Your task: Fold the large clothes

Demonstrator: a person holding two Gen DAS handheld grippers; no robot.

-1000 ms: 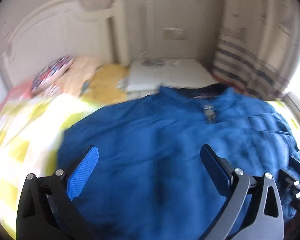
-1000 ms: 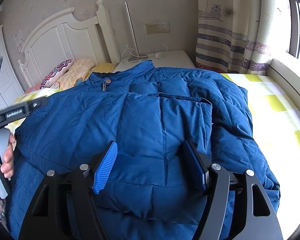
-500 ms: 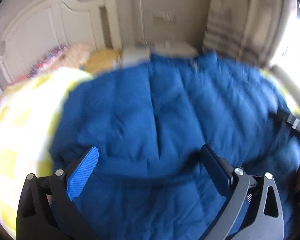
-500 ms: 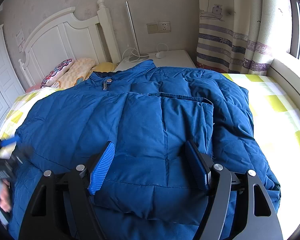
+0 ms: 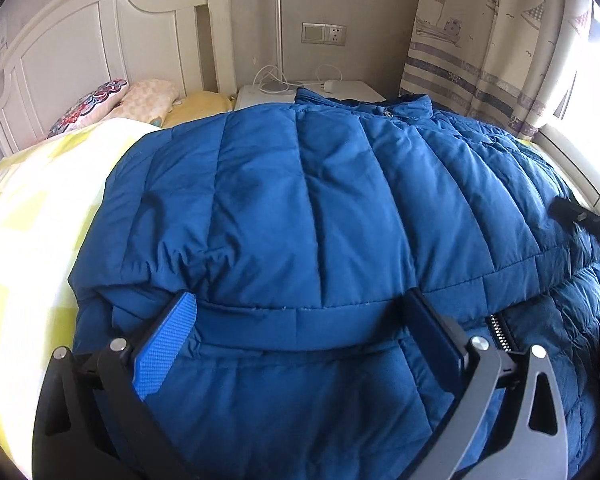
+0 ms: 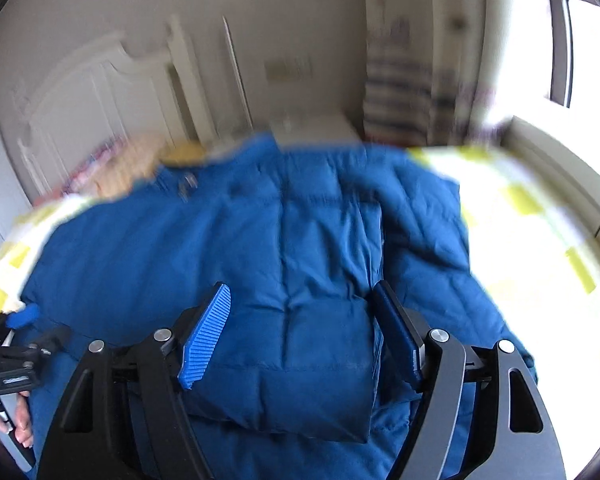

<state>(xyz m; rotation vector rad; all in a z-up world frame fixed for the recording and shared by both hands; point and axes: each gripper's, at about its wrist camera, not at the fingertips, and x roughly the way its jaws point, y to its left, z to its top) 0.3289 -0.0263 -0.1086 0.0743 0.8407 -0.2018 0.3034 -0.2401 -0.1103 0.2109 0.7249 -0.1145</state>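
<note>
A large blue quilted puffer jacket (image 5: 320,208) lies spread on the bed, collar toward the headboard; it also shows blurred in the right wrist view (image 6: 292,248). My left gripper (image 5: 300,320) is open, its jaws straddling a folded sleeve cuff band (image 5: 300,326) low on the jacket. My right gripper (image 6: 304,312) is open, jaws either side of a folded quilted panel (image 6: 300,360). The left gripper (image 6: 8,356) and a hand show at the right wrist view's lower left. A dark part of the right gripper (image 5: 580,220) shows at the left wrist view's right edge.
The bed has a yellow-and-white checked cover (image 5: 28,208). Pillows (image 5: 140,100) lie by the white headboard (image 5: 80,48). A white nightstand (image 5: 340,90) with a lamp pole and cables stands behind the collar. A striped curtain (image 5: 480,60) and window are at the right.
My left gripper swung down and in toward the jacket's lower sleeve cuff. My right gripper moved, its view now blurred, and sits lower over the folded panel. Both stay open.
</note>
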